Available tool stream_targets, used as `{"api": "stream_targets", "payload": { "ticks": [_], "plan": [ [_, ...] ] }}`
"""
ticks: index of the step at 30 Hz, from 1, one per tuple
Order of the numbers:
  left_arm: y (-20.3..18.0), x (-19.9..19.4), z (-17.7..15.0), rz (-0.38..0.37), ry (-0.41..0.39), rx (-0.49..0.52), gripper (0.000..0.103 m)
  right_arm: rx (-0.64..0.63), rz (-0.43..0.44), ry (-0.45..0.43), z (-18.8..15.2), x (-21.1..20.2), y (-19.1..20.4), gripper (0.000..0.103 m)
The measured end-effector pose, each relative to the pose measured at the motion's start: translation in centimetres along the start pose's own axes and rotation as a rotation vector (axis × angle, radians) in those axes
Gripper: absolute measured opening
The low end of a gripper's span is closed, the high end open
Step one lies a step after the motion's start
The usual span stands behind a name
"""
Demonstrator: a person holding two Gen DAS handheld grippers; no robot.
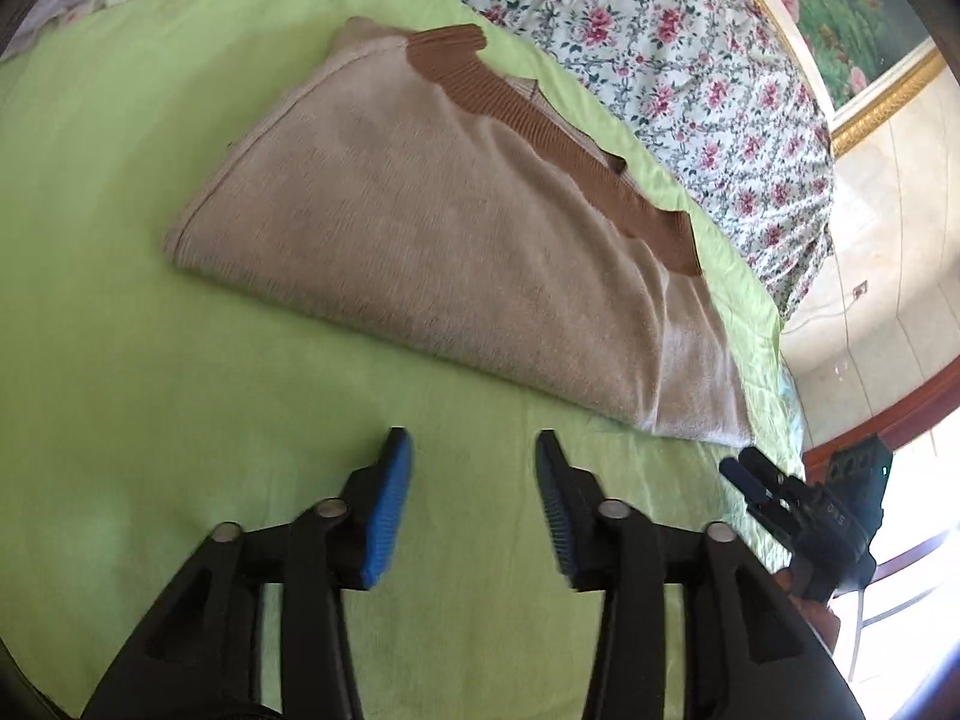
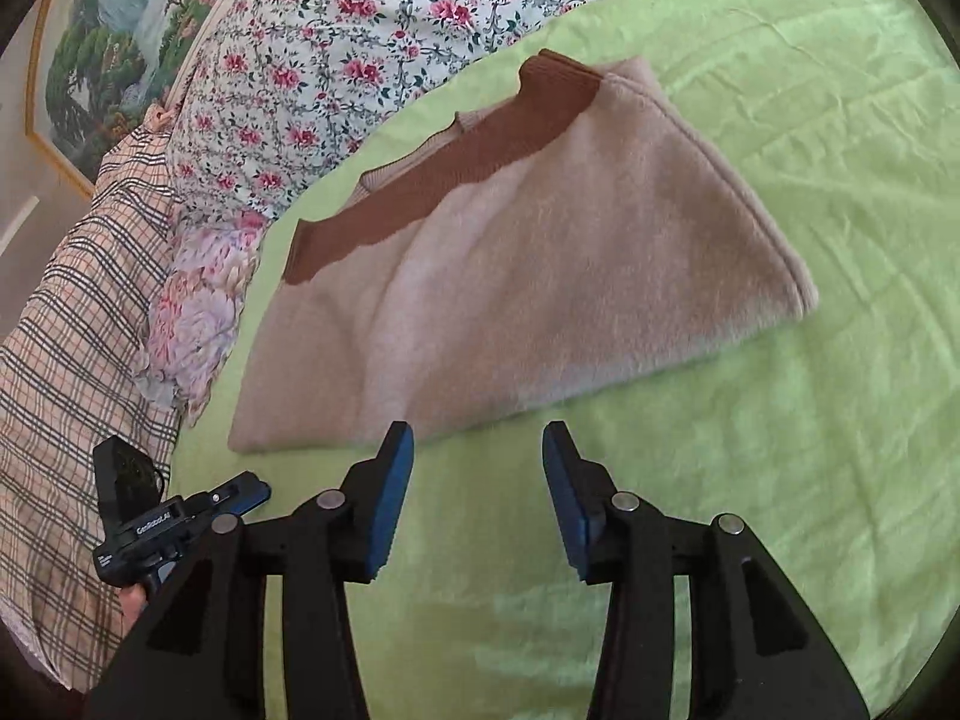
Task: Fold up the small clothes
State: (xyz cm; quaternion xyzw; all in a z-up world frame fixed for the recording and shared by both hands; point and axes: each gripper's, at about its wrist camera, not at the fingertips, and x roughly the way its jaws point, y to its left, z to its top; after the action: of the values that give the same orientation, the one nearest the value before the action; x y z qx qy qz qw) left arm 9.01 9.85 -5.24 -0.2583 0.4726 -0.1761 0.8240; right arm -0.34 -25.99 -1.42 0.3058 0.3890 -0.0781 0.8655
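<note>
Both grippers are tipped downward over the bed here, each pointing at the green sheet point(image 1: 150, 300) from the near side of the garment. The left gripper point(image 1: 474, 480) has its two blue-padded fingers point(image 1: 384, 516) standing apart, nothing between them, only bare green fabric showing through the gap. Same story on the right gripper point(image 2: 478, 480): two fingers point(image 2: 390, 510) spread, empty, the tip of its left finger sitting just at the near edge of the sweater without pressing on it.

One garment on the bed, and it's the folded sweater point(image 1: 432, 240), beige and fuzzy, lying flat on the green sheet in a rough wedge shape. A brown ribbed band point(image 1: 540, 126) runs along its far edge, toward the floral bedding. No finger is touching it as far as the left view shows.

Each camera catches the other tool: the right gripper appears at the lower right edge of the left wrist view, the left gripper at the lower left of the right wrist view, with what looks like a bit of a hand point(image 2: 133, 600) beneath it, though it's mostly hidden.

Count around the sweater: one floral quilt point(image 2: 360, 30) behind it, one plaid cloth point(image 2: 66, 360) off to the side, one framed landscape painting point(image 2: 108, 42) on the wall.
</note>
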Motion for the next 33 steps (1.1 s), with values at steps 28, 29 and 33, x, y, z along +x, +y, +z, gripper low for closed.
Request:
{"api": "stream_targets", "payload": {
  "ticks": [28, 29, 33],
  "plan": [
    [-5.7, 2.2, 10.1, 0.084, -0.274, 0.091, 0.009, -0.052, 0.095, 0.036, 10.0, 3.7, -0.4, 0.051],
    [-6.9, 2.1, 10.0, 0.081, -0.279, 0.121, 0.009, -0.033, 0.142, 0.056, 10.9, 4.0, -0.7, 0.051],
    [-13.1, 3.6, 9.0, 0.069, -0.256, 0.301, 0.009, 0.018, 0.365, 0.161, 14.1, 6.4, -0.7, 0.075]
  ]
}}
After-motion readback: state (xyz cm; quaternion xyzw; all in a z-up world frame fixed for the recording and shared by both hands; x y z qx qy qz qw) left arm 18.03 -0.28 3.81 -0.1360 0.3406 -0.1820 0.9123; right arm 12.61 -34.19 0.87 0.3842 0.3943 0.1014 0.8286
